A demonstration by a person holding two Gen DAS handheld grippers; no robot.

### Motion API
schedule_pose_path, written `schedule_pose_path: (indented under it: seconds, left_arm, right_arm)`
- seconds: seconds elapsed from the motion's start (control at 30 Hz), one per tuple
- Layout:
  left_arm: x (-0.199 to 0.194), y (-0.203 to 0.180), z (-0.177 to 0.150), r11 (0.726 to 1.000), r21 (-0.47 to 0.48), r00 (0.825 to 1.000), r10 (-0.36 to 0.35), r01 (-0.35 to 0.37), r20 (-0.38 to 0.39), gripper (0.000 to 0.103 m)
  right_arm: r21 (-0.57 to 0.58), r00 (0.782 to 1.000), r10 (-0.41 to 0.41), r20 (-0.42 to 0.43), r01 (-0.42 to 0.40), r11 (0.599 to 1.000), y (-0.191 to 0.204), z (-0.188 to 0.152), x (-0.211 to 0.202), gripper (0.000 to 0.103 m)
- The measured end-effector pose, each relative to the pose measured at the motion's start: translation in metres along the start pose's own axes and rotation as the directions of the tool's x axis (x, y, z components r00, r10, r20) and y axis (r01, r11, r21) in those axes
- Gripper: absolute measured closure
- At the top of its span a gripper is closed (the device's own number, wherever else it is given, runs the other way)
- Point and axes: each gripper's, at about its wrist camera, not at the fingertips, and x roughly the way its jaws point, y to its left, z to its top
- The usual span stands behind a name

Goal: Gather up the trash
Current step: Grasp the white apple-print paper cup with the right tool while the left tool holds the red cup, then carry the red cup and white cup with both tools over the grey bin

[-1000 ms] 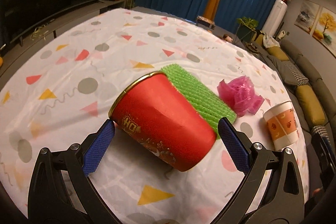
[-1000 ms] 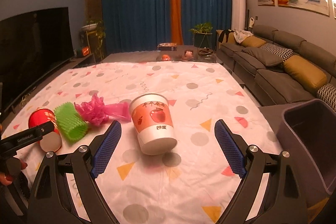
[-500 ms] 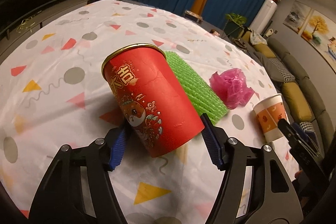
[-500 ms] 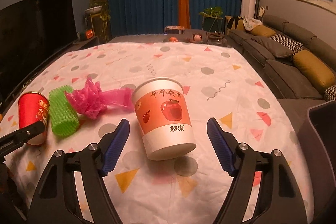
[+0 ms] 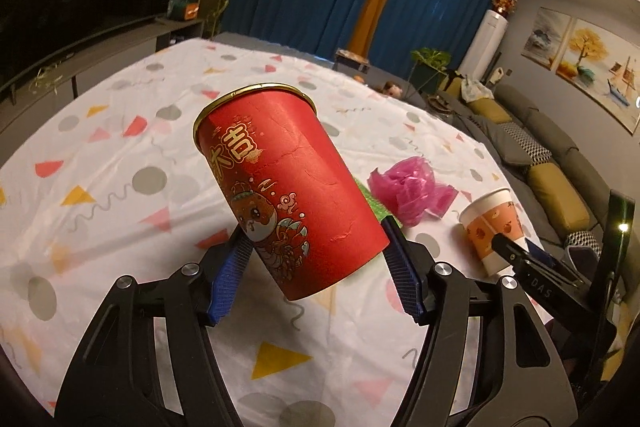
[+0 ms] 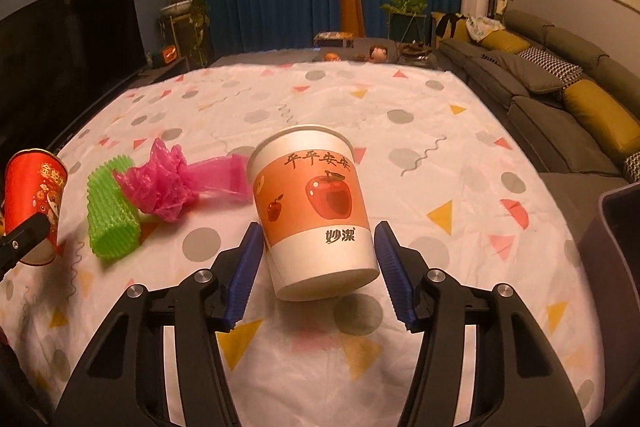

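Red paper cup (image 5: 294, 195): clamped near its base between the blue pads of the left gripper (image 5: 316, 267), mouth up and tilted; it appears clear of the tablecloth (image 5: 120, 163), since cloth shows below its base.
Left jaws: pressed on the red paper cup on both sides; they closed earlier in the last second and have held the same width since.
Apple-print cup (image 6: 314, 211): between the pads of the right gripper (image 6: 316, 267), tilted toward the camera, low over the tablecloth or resting on it; which one cannot be told.
Right jaws: have just been closing around the apple-print cup; both pads lie against its wall, so judged a grip, probably only just made.
Green foam sleeve (image 6: 112, 211): lying on the tablecloth, untouched.
Pink plastic bag (image 6: 172, 183): crumpled, touching the green foam sleeve, untouched.
Grey bin (image 6: 622, 227): at the right edge of the right wrist view, off the table; its inside is not visible.
Done: two cups secured, one per gripper.
Left: carry both cups to the grey bin (the likely destination), release, then return for the sleeve and the bag.
Progress estimate: early, nothing seen binned yet.
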Motion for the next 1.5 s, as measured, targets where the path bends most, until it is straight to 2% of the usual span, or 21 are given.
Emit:
schedule_pose_path:
  seconds: [0.17,0.4,0.6,0.73,0.87,1.17,1.43,1.5]
  left_arm:
    - [-0.005,-0.002,0.002,1.0,0.021,1.0,-0.013,0.012,0.028,0.039]
    - [-0.017,-0.021,-0.003,0.995,0.088,0.997,-0.059,0.055,0.047,0.039]
    - [-0.038,-0.048,-0.014,0.981,0.143,0.989,-0.139,0.132,0.046,0.039]
    - [-0.056,-0.072,-0.022,0.963,0.184,0.977,-0.207,0.196,0.045,0.039]
    - [-0.076,-0.105,-0.03,0.934,0.236,0.958,-0.284,0.267,0.038,0.039]
    - [-0.1,-0.178,-0.05,0.863,0.343,0.918,-0.397,0.37,0.009,0.039]
    - [-0.102,-0.25,-0.07,0.78,0.409,0.863,-0.504,0.474,-0.037,0.039]
    - [-0.099,-0.265,-0.074,0.766,0.414,0.854,-0.518,0.492,-0.055,0.039]
  right_arm:
    - [0.034,0.998,-0.011,0.055,0.01,0.999,-0.009,-0.001,-0.025,0.047]
    - [0.064,0.985,-0.033,0.168,0.023,0.998,-0.027,-0.005,-0.088,0.047]
    - [0.089,0.968,-0.067,0.243,0.046,0.995,-0.047,-0.015,-0.136,0.047]
    - [0.1,0.957,-0.089,0.277,0.064,0.993,-0.056,-0.023,-0.16,0.047]
    - [0.107,0.946,-0.11,0.304,0.081,0.991,-0.065,-0.03,-0.18,0.047]
    - [0.149,0.923,-0.173,0.344,0.128,0.981,-0.101,-0.046,-0.215,0.047]
    - [0.228,0.896,-0.268,0.355,0.195,0.954,-0.151,-0.058,-0.237,0.047]
    - [0.248,0.887,-0.295,0.355,0.215,0.945,-0.164,-0.062,-0.243,0.047]
